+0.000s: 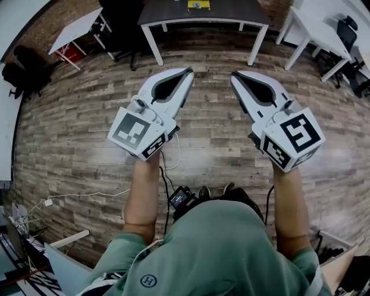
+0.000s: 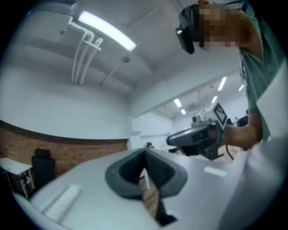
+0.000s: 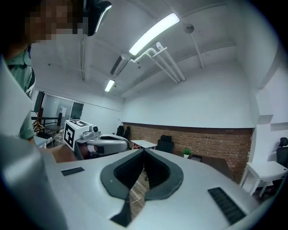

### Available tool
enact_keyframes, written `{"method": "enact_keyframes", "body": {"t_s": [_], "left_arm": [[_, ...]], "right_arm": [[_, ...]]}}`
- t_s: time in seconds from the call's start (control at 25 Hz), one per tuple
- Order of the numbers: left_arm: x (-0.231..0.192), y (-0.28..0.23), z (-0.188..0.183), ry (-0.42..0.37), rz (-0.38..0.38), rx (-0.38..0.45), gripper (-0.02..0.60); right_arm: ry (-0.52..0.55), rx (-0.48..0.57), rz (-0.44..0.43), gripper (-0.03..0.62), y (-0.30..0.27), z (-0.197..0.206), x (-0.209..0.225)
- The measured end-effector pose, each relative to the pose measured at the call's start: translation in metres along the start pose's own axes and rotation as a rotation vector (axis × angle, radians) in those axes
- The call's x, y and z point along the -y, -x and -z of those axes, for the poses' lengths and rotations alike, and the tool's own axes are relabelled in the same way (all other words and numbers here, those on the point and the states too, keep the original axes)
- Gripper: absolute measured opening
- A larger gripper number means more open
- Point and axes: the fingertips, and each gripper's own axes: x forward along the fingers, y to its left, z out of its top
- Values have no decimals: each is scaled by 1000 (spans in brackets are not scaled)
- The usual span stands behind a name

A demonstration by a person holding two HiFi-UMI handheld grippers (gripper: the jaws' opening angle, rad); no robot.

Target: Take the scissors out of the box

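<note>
Task not started, as far as we can judge. No box and no scissors in any of the three views. They're out of frame, so we can't say where they sit. Both grippers are held up in front of the person over bare wood-plank floor [image 1: 214, 156], not over a worktop.

- The left gripper [image 1: 186, 73]: jaws together, tips meeting, nothing between them. Its own view agrees, with only floor showing through the slot behind the pads.
- The right gripper [image 1: 235, 76]: same, jaws together and empty.
- The two are side by side and apart, tips angled toward each other.

Our read: pre-approach. The next move calls for locating the box, bringing one gripper over it and parting its jaws before going for the scissors.

Writing:
- A circled "H" logo [image 1: 148, 281] on the green shirt [image 1: 219, 248].
- The marker cubes [image 1: 137, 132] carry square black-and-white codes, no text.
- The yellow item [image 1: 198, 4] on the dark table [image 1: 231, 13]: print too small to read.
</note>
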Motion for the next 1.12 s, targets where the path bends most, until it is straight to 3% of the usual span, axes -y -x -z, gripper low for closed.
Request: {"method": "enact_keyframes", "body": {"t_s": [0.44, 0.72, 1.12], "left_arm": [[-28, -60, 19, 3, -9, -38, -17], [-67, -154, 51, 14, -37, -70, -17], [-60, -168, 22, -12, -55, -75, -17]], "right_arm": [[-36, 18, -23, 6, -25, 12, 66], [-61, 31, -60, 6, -59, 35, 169], [-50, 56, -78, 6, -46, 6, 186]]}}
